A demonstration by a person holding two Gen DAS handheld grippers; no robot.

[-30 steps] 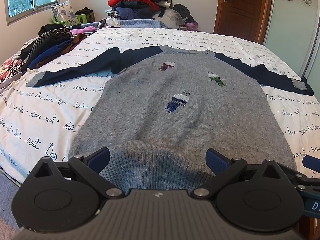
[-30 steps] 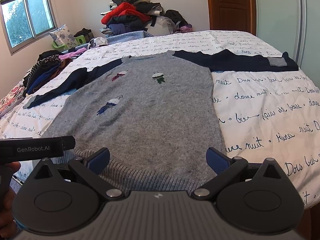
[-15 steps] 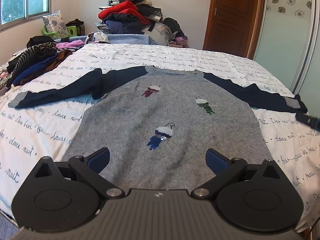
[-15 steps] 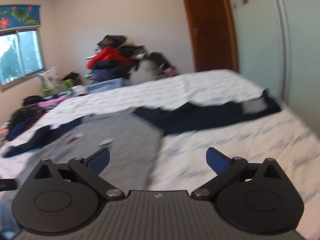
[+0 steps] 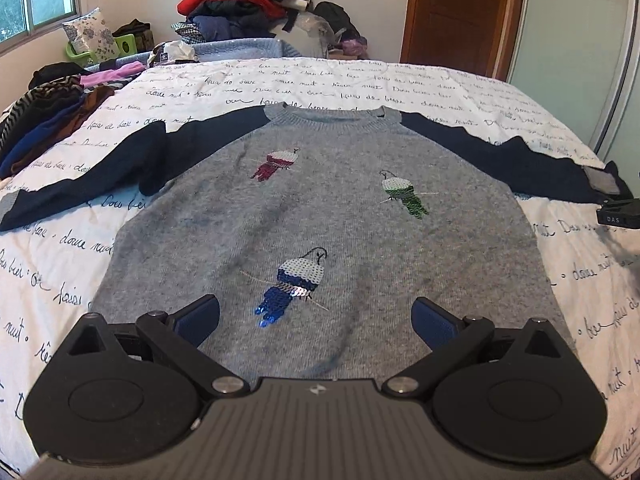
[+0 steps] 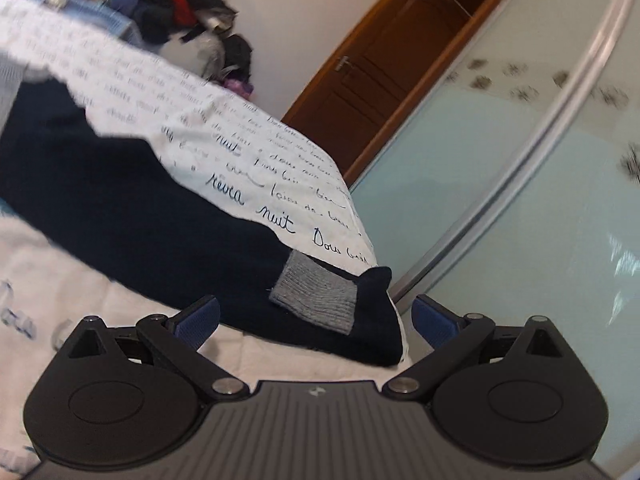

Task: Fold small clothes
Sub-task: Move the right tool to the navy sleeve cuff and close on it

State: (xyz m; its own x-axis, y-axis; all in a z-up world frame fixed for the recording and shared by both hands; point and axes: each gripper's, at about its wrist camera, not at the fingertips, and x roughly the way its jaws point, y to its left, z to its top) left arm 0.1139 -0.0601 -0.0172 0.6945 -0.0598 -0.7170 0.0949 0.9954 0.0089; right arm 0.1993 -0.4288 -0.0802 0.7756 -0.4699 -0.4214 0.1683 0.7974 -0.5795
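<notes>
While the grey sweater [image 5: 320, 216] lies flat on the bed [image 5: 360, 84], the left gripper [image 5: 316, 316] hovers above its hem, the right gripper [image 6: 316, 316] over its navy sleeve cuff [image 6: 316, 300], both jaws wide open, empty

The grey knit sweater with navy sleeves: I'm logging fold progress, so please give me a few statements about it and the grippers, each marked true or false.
1. The grey knit sweater with navy sleeves lies spread flat on the white quilt with handwritten script. True.
2. Both sleeves are already folded over the body. False: both stretch outward to the sides.
3. The right gripper points at the grey ribbed cuff of a navy sleeve. True.
4. The left gripper is shut on the hem. False: its jaws are wide apart and hold nothing.
5. Three sequinned birds decorate the front. True.
6. The right gripper has clamped the cuff. False: its jaws are open, with the cuff lying between and ahead of them.
</notes>
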